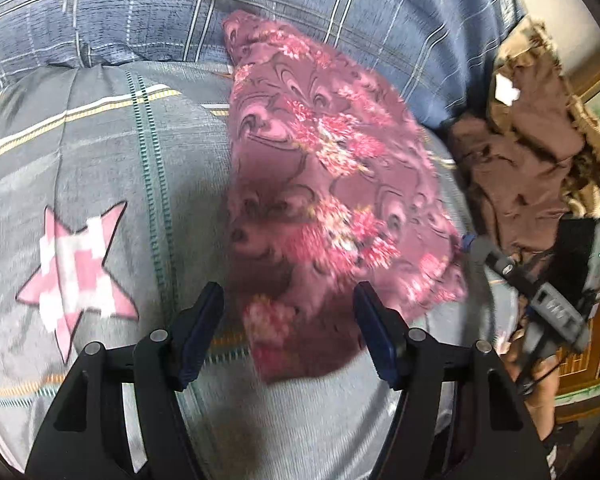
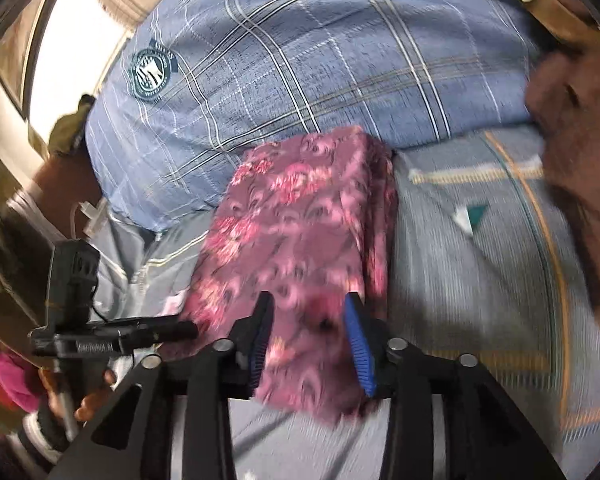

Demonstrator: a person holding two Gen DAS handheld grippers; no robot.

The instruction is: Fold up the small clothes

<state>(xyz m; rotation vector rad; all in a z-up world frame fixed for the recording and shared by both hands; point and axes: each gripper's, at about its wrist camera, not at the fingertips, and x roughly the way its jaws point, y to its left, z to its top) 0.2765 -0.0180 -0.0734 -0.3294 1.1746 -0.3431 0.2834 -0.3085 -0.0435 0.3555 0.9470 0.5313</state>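
A small pink floral garment (image 1: 320, 184) lies folded on the grey bedsheet (image 1: 100, 152). It also shows in the right wrist view (image 2: 300, 216). My left gripper (image 1: 288, 312) is open, with its fingers either side of the garment's near end. My right gripper (image 2: 308, 320) is open, with its blue-padded fingers over the garment's near edge and the cloth between them. The right gripper's body (image 1: 540, 300) shows at the right of the left wrist view. The left gripper's body (image 2: 84, 320) shows at the left of the right wrist view.
A blue plaid pillow (image 1: 260, 4) lies behind the garment and also shows in the right wrist view (image 2: 320, 60). A brown crumpled cloth (image 1: 532, 152) lies at the right. The sheet has a pink star patch (image 1: 80, 276). Both views are blurred.
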